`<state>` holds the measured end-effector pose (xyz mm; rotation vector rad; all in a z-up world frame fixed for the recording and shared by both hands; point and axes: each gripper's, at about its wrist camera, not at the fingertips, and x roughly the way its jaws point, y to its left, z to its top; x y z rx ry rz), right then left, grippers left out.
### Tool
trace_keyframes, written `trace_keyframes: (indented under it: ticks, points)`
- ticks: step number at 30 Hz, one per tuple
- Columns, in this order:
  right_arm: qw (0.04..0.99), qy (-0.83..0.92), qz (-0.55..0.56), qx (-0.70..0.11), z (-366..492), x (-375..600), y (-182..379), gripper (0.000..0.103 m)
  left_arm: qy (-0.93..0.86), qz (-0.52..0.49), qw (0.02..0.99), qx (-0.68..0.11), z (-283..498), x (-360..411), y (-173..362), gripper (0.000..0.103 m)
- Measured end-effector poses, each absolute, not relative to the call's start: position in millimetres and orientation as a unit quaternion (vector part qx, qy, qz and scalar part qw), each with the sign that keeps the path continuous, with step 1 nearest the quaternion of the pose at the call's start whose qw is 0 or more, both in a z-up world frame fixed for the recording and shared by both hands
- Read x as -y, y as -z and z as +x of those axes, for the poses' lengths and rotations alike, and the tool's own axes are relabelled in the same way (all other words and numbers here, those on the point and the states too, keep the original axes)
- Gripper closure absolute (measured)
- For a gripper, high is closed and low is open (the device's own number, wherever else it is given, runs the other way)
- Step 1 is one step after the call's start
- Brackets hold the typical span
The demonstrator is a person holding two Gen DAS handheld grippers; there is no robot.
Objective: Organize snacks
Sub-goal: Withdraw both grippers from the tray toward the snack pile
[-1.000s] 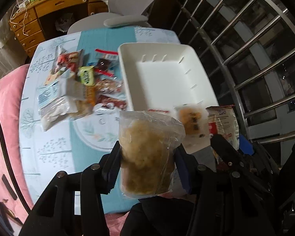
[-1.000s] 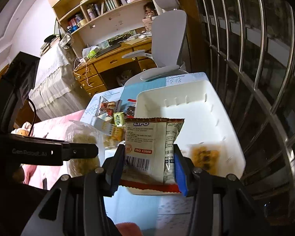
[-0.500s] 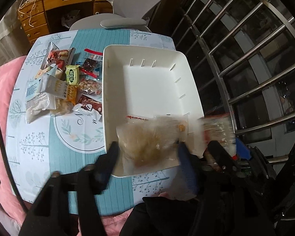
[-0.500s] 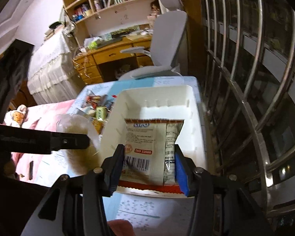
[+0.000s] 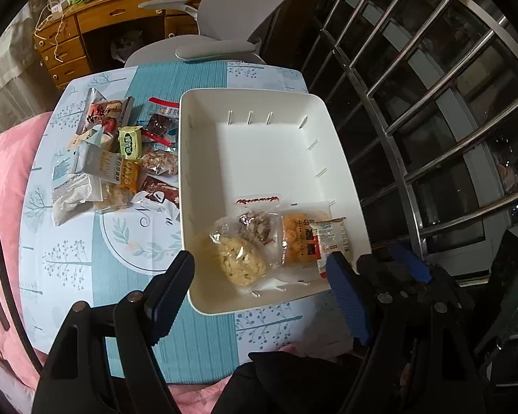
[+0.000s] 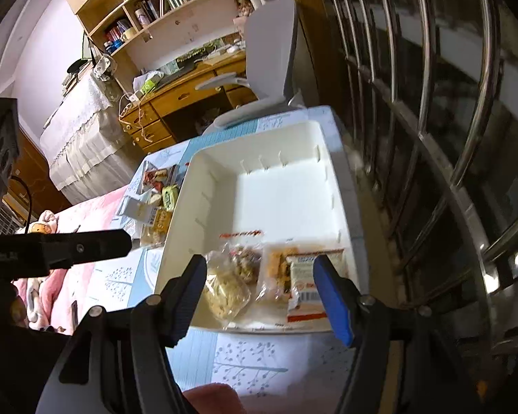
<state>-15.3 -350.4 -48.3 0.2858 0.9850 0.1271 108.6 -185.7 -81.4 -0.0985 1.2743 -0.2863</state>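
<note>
A white bin (image 5: 259, 95) stands on the blue patterned table (image 5: 86, 258). At its near end lie a clear bag of puffed rice (image 5: 240, 262), a small brown snack (image 5: 257, 224), an orange snack pack (image 5: 293, 241) and a white barcoded packet (image 5: 329, 238). My left gripper (image 5: 257, 269) hovers open over the rice bag, not touching it. In the right wrist view my right gripper (image 6: 260, 272) is above the bin's near end (image 6: 342, 189). Its jaws are opening, and the white packet (image 6: 304, 279) lies loose below them beside the rice bag (image 6: 224, 293).
A pile of several wrapped snacks (image 5: 121, 158) lies on the table left of the bin. A grey office chair (image 5: 224, 17) and a wooden desk (image 5: 121, 13) stand beyond the table. Metal railing (image 5: 431, 103) runs along the right; pink bedding (image 5: 3, 179) is at the left.
Both grippers moved over the bin and let go. The rice bag dropped from the left gripper and the white packet from the right; both now lie in the bin.
</note>
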Motion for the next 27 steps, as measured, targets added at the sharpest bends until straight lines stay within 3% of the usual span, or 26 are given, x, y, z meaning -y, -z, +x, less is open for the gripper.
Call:
trace_keyframes:
  ticks: [14, 27]
  points:
    - [0.836, -0.089, 0.159, -0.517, -17, 325, 77, 0.038, 0.090, -0.029, 0.762, -0.641, 90, 138, 125, 0.026]
    - [0.841, -0.096, 0.116, -0.519, 0, 258, 69, 0.038, 0.092, -0.003, 0.751, -0.654, 95, 58, 141, 0.026]
